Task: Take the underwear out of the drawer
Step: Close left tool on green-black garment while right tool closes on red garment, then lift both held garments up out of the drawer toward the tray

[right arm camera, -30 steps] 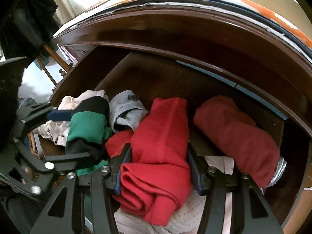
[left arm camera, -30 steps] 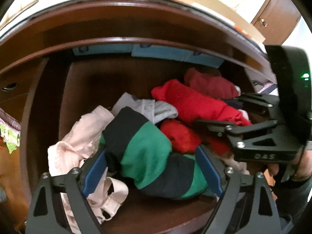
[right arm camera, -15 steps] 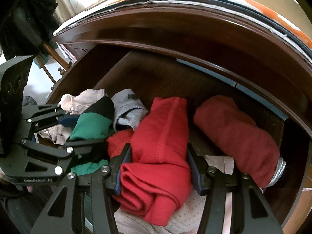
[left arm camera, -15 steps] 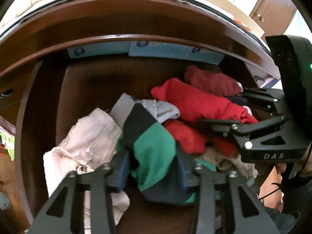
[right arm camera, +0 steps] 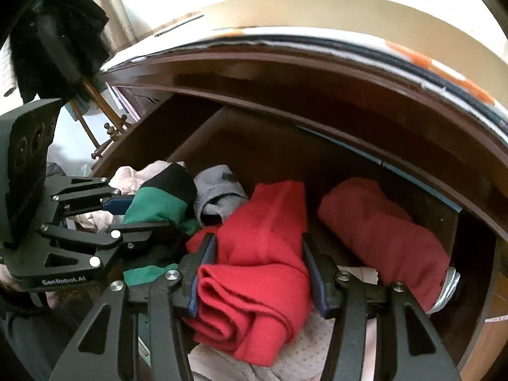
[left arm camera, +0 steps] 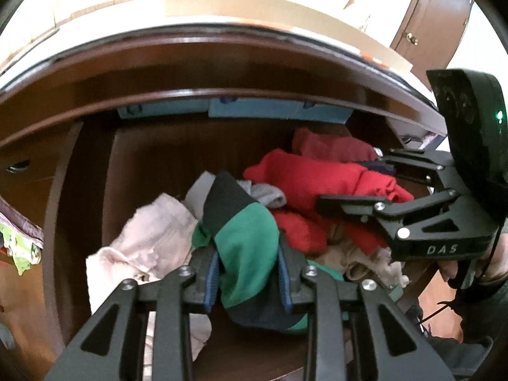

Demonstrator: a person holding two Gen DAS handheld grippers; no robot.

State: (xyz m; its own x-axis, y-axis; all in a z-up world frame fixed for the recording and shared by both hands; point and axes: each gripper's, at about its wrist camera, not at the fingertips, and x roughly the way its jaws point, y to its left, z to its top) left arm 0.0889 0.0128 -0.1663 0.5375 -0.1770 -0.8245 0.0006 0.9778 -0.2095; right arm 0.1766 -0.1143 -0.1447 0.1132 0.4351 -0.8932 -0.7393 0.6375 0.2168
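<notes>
An open dark wooden drawer (left arm camera: 143,158) holds a heap of underwear. My left gripper (left arm camera: 247,274) is shut on a green and black pair (left arm camera: 244,241), pinched between its blue pads; that pair also shows in the right wrist view (right arm camera: 158,203). My right gripper (right arm camera: 258,273) is shut on a folded bright red pair (right arm camera: 263,247), which also shows in the left wrist view (left arm camera: 317,174). A darker red pair (right arm camera: 381,228) lies to the right. A grey pair (right arm camera: 219,190) and pale pink underwear (left arm camera: 152,238) lie between and to the left.
The dresser top's edge (left arm camera: 222,44) overhangs the drawer's back. Blue paper (left arm camera: 270,111) lines the back wall. A pale dotted garment (right arm camera: 301,349) lies under the red pair. A wooden cabinet door (left arm camera: 438,25) stands at the far right.
My left gripper has closed from wide open onto the green and black pair and lifted it a little. My right gripper has stayed shut on the red pair.
</notes>
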